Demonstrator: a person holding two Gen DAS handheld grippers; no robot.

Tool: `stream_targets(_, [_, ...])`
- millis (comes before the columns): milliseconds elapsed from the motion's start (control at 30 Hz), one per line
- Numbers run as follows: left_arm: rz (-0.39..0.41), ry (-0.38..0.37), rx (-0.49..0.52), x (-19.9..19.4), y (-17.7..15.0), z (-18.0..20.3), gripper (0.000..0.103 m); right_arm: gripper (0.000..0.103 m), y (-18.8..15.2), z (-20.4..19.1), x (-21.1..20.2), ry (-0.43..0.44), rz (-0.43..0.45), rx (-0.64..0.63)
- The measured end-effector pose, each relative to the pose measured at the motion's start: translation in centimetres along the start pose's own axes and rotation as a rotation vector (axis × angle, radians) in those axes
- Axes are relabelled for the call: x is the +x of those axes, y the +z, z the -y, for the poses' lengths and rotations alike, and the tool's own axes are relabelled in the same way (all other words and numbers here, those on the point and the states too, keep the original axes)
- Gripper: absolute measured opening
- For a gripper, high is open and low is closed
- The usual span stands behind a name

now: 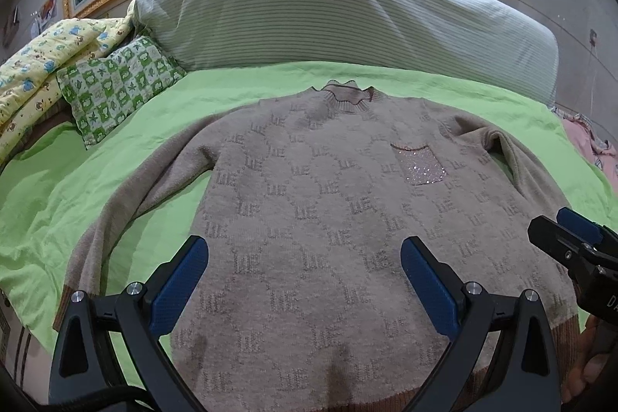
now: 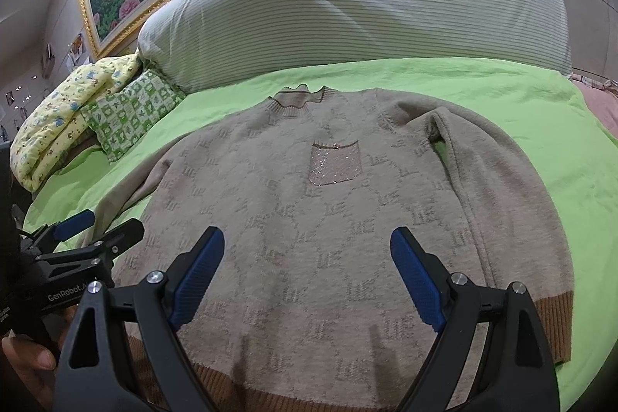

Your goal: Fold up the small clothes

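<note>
Your left tongs point(image 1: 304, 255) are spread wide and hold nothing; they hover over the near part of the sweater point(image 1: 328, 203), toward its left side. Your right tongs point(image 2: 307, 248) are also spread and empty, beside them, above the near hem. The sweater lies flat, front up, on the green bed sheet point(image 2: 521, 91); its long axis runs from you to the far collar point(image 2: 295, 99). Each sleeve lies beside its own tongs, so I think each hand can fold its own side.
</note>
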State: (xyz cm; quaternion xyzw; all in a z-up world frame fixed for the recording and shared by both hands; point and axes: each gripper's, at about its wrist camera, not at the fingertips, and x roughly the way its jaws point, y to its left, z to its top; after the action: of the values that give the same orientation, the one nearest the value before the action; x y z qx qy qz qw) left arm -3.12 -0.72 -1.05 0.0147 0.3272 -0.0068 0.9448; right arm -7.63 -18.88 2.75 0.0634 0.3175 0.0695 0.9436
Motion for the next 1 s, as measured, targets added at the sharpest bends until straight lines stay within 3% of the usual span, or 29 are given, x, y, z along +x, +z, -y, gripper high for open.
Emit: stream_targets(1000, [-0.015,-0.011,-0.003,0.29,0.23,-0.06,0.1,0.088,0.09,-0.3,-0.09,0.008,0.003,-0.001])
